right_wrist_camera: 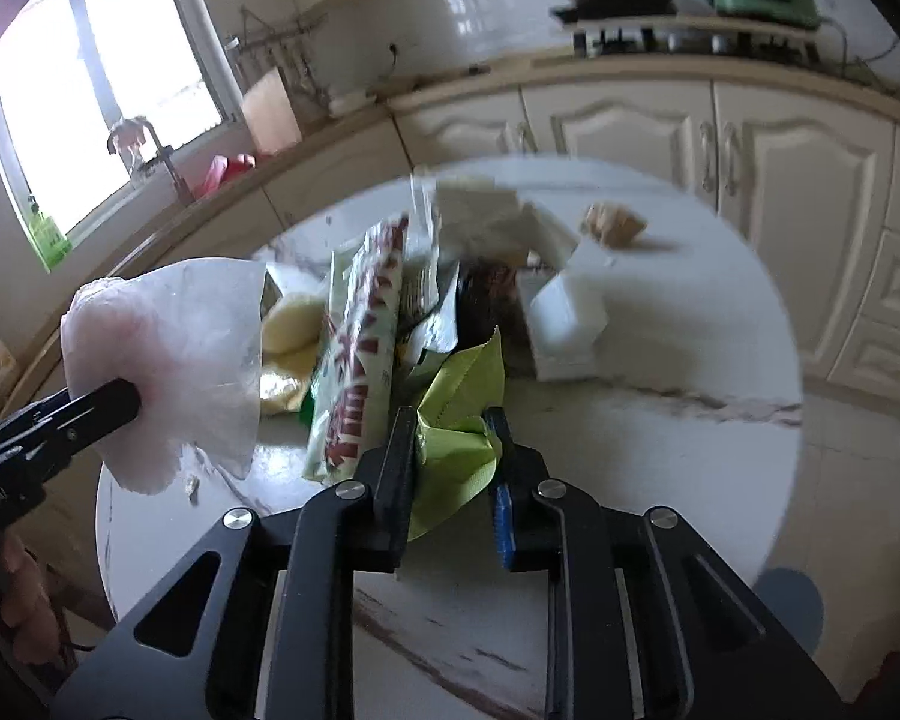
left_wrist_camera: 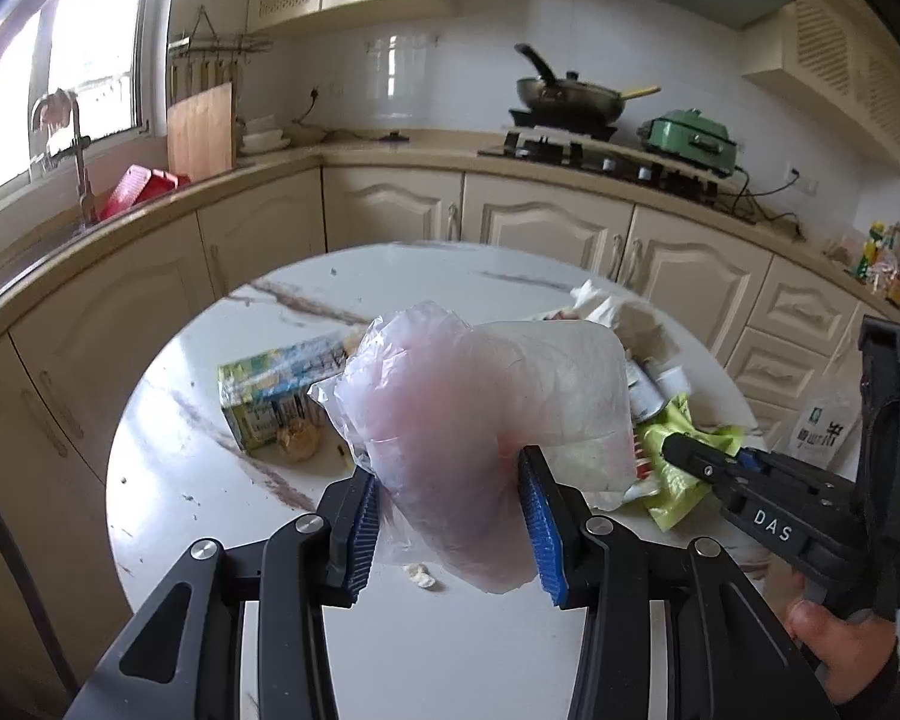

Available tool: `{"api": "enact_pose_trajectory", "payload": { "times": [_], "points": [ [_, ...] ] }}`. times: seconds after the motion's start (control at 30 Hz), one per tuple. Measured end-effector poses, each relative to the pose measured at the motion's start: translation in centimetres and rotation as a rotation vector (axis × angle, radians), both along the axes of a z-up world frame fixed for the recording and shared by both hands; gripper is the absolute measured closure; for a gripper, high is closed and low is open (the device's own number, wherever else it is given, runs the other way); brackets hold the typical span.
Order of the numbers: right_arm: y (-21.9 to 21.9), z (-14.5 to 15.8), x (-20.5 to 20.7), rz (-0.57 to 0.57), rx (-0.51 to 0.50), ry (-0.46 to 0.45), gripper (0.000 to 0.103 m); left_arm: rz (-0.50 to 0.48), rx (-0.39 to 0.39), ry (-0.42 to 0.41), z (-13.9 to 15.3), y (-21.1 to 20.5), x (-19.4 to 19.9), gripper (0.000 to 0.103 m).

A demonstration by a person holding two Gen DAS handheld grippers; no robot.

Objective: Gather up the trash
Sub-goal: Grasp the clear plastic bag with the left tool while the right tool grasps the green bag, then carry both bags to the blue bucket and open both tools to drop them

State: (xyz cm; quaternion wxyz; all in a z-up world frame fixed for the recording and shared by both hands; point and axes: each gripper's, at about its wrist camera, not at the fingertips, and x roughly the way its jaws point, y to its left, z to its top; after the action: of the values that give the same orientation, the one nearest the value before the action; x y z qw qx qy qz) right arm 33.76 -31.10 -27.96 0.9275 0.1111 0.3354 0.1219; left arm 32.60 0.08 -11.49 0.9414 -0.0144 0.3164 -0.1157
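My left gripper is shut on a crumpled clear plastic bag with a pinkish tint, held just above the round marble table. In the right wrist view the same plastic bag hangs at the left from the left gripper's fingers. My right gripper is shut on a light green wrapper at the near side of the trash pile. The left wrist view shows the right gripper pinching that green wrapper at the right.
Trash on the table: a green-and-blue carton, a red-and-white snack wrapper, white boxes, a small can, crumpled tissue, crumbs. Kitchen counters, cabinets, a sink and a stove ring the table.
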Motion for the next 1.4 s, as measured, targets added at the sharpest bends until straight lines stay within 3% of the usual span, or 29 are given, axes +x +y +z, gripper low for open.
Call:
{"api": "enact_pose_trajectory", "payload": {
  "times": [0.27,0.53,0.67,0.9,1.03,1.23,1.4],
  "points": [
    [-3.2,3.8,-4.5,-0.044,0.030,-0.123,0.085,-0.073,0.006,-0.066,2.5,-3.9,-4.0,0.064],
    [-12.6,4.3,-11.1,-0.220,-0.002,-0.129,0.085,-0.292,0.039,-0.065,2.9,-15.4,-7.8,0.063],
    [-18.5,1.4,-14.1,-0.354,-0.025,-0.051,0.085,-0.407,0.093,-0.009,0.4,-22.4,-8.1,0.063],
    [-26.7,-6.7,-15.9,-0.502,-0.012,0.130,0.085,-0.574,0.202,0.179,-7.9,-33.5,-6.9,0.062],
    [-29.9,-11.2,-16.0,-0.549,0.019,0.211,0.085,-0.604,0.269,0.263,-12.5,-37.6,-5.8,0.052],
    [-32.1,-16.2,-15.6,-0.565,0.044,0.292,0.085,-0.643,0.372,0.287,-17.2,-42.4,-4.7,0.043],
    [-32.3,-19.2,-14.8,-0.548,0.080,0.314,0.084,-0.603,0.391,0.279,-17.8,-44.5,-0.8,0.040]
  ]
}}
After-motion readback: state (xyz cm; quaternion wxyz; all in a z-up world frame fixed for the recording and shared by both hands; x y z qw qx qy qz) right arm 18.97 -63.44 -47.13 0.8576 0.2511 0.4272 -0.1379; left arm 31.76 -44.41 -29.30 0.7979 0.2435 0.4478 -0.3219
